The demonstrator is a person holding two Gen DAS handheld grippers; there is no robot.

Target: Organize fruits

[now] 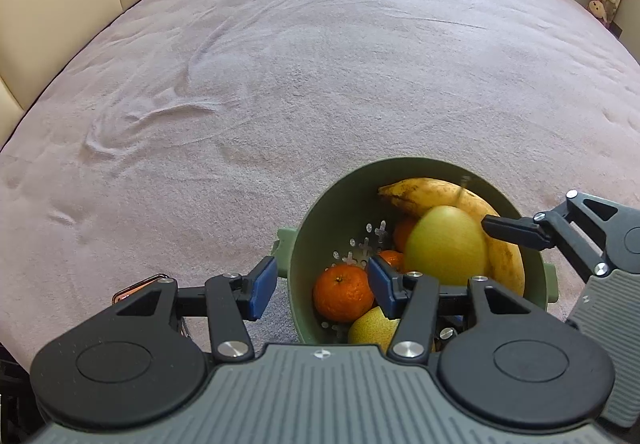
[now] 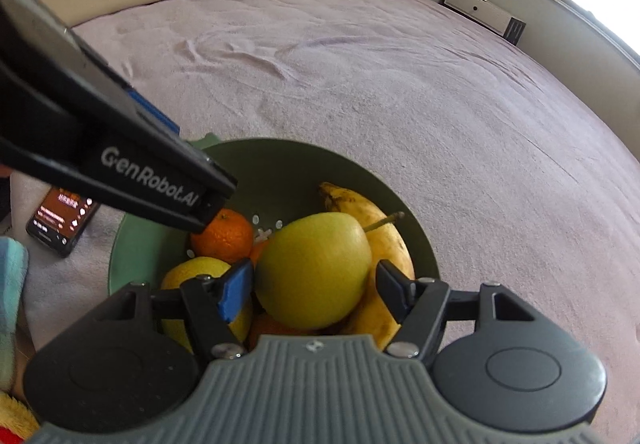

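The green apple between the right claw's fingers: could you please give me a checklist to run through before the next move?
1. Green apple sits between the right claw fingers: ok.
2. Pads firmly pressing on the apple: cannot tell; its edges look very close to both.
3. Apple is over the green colander: ok.
4. Left claw clamped on the colander: not ok; its open fingers only straddle the wall.
5. Free spot beneath the apple: cannot tell; the banana and a mandarin crowd around it.
6. Phone is clear of both claws: ok.
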